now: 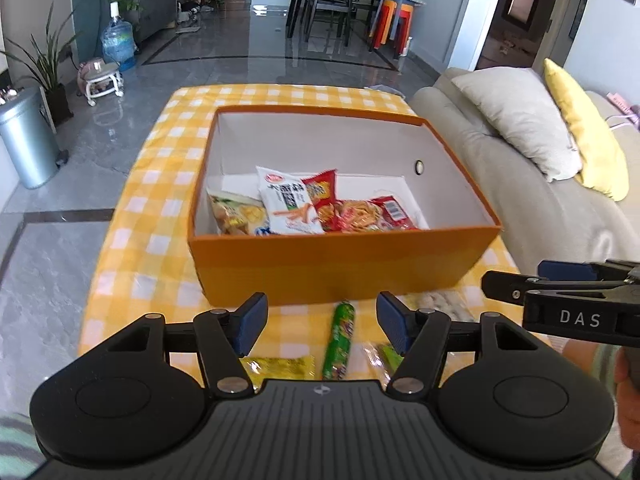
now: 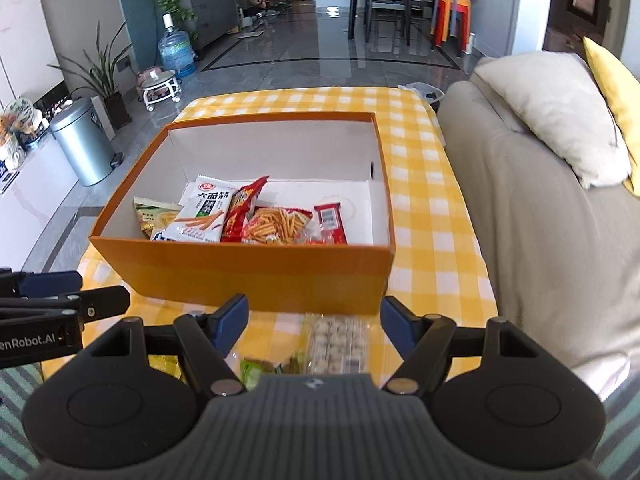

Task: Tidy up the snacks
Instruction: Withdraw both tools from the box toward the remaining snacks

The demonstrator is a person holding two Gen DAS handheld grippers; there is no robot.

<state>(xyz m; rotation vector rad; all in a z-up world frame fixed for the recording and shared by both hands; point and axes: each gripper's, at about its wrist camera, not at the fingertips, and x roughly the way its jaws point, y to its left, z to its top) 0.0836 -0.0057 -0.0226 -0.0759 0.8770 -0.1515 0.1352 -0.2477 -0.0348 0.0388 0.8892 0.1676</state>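
An orange box point(image 1: 332, 264) point(image 2: 248, 268) stands on the yellow checked table and holds several snack packets, among them a white one point(image 1: 286, 200) point(image 2: 202, 212) and red ones point(image 1: 372, 212) point(image 2: 284, 220). My left gripper point(image 1: 320, 320) is open and empty above a green sausage stick point(image 1: 340, 340), with a yellow packet point(image 1: 280, 366) to its left. My right gripper point(image 2: 314, 320) is open and empty above a clear pack of pale biscuits point(image 2: 338, 344), with a green packet point(image 2: 256, 370) beside it. The right gripper also shows in the left wrist view point(image 1: 516, 280).
A beige sofa point(image 2: 540, 220) with a white and a yellow cushion flanks the table's right side. A metal bin point(image 1: 24, 136), plants and a water bottle stand on the floor to the left. Dining chairs and stools are far back.
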